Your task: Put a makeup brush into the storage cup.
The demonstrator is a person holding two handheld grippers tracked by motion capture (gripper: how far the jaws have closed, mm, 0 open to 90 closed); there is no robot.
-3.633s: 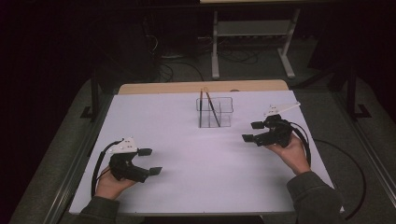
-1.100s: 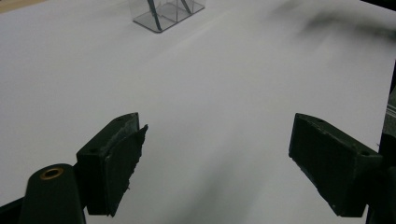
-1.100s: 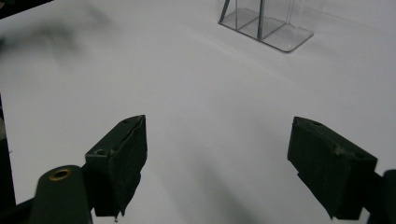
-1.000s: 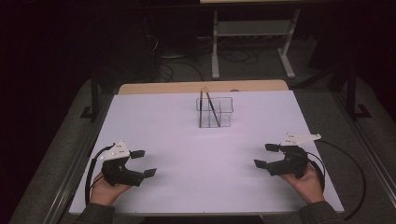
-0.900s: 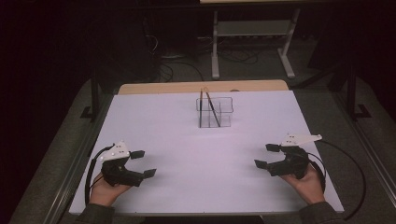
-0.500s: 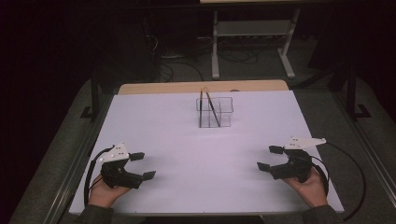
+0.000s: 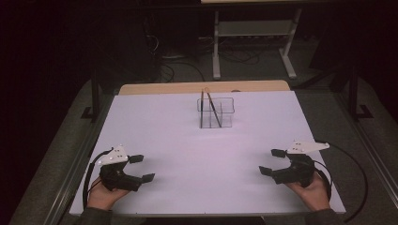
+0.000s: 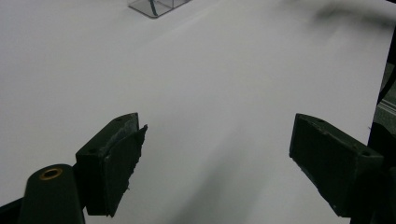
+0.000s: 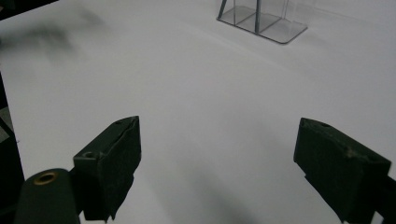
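both grippers rest at the bottom of the high view, the left gripper (image 7: 139, 168) lower left and the right gripper (image 7: 271, 161) lower right, jaws apart and empty, well apart from the clear box (image 7: 216, 112) with its thin sticks (image 7: 210, 104) at upper centre; this reads as a rest between steps, and the next move calls for a reach up toward the box. in the left gripper view the box corner (image 8: 156, 6) sits at the top edge, and in the right gripper view the box (image 9: 261, 18) sits upper right beyond spread jaws. against the earliest frame, the right gripper has drawn back from beside the box to the near edge.

Black tongs (image 7: 141, 168), white table (image 7: 187, 150), clear organizer (image 7: 216, 112).

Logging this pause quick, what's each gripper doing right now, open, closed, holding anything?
Left gripper: open, jaws wide apart, holding nothing, above the white table.
Right gripper: open, jaws wide apart, holding nothing.
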